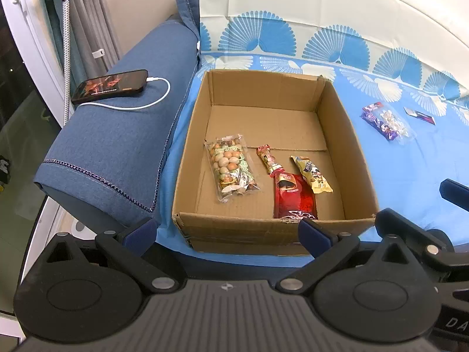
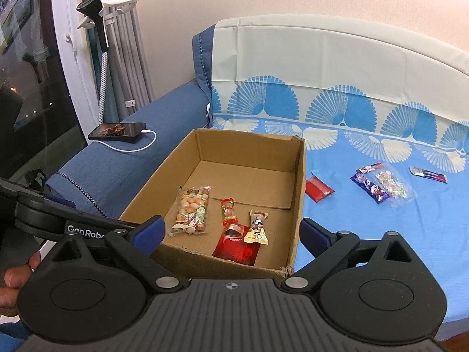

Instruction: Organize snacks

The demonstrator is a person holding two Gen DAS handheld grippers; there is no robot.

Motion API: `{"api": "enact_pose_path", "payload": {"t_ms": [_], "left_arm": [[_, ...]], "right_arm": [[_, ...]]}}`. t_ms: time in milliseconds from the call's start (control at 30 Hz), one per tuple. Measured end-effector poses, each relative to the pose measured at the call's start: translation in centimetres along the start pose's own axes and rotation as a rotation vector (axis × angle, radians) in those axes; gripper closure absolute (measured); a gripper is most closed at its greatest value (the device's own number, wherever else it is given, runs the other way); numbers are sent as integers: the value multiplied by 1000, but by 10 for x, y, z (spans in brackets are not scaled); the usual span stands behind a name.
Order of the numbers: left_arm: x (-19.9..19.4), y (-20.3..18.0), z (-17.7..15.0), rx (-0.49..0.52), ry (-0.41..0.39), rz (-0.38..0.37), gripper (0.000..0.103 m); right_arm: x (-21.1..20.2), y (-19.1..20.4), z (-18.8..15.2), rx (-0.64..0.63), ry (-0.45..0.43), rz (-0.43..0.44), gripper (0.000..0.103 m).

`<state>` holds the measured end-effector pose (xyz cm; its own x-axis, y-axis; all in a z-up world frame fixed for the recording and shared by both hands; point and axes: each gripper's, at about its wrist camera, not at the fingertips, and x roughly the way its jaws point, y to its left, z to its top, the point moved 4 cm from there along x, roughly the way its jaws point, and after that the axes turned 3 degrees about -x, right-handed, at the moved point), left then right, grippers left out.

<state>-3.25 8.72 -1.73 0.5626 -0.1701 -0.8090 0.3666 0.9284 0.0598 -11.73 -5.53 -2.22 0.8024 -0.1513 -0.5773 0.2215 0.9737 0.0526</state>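
Left wrist view
Left gripper (image 1: 227, 230): fingers spread wide, nothing between them, held just in front of the box's near wall.
Box (image 1: 263, 231): open cardboard, on the blue sheet (image 1: 410, 170), tight against the sofa arm (image 1: 117, 135) on its left.
Nut pack (image 1: 231, 167): flat on the box floor, left of centre, long axis running near to far, slightly tilted.
Red pouch (image 1: 294, 199): against the near wall, long axis near to far.
Small red candy (image 1: 268, 158): just beyond the pouch, angled toward far left.
Yellow pack (image 1: 312, 174): right of the pouch, overlapping its edge, tilted.
Free room: far half of the box floor bare.
Outside, right: purple bar (image 1: 378, 121) and clear candy bag (image 1: 394, 123) side by side, a dark bar (image 1: 419, 115) farther off.
Phone (image 1: 111, 85): on the sofa arm, cable plugged in.

Right wrist view
Right gripper (image 2: 231, 233): fingers spread wide, holding nothing, over the box's near edge.
Red packet (image 2: 319, 189): on the sheet just beside the box's right wall.
Sheet: open blue stretch between the box and the three far snacks.
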Motion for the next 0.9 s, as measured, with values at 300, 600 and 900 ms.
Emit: {"api": "enact_pose_path", "payload": {"t_ms": [300,600,900], "left_arm": [[2,-1,-2,9,8,0,0],[6,-1,-1,13,18,1,0],[8,-4,2,27,25,12,0]], "right_arm": [[4,-4,-1,19,12,-5,0],[7,-6,-1,27,20,-4,0],[9,-7,-1,35,21,1,0]]}}
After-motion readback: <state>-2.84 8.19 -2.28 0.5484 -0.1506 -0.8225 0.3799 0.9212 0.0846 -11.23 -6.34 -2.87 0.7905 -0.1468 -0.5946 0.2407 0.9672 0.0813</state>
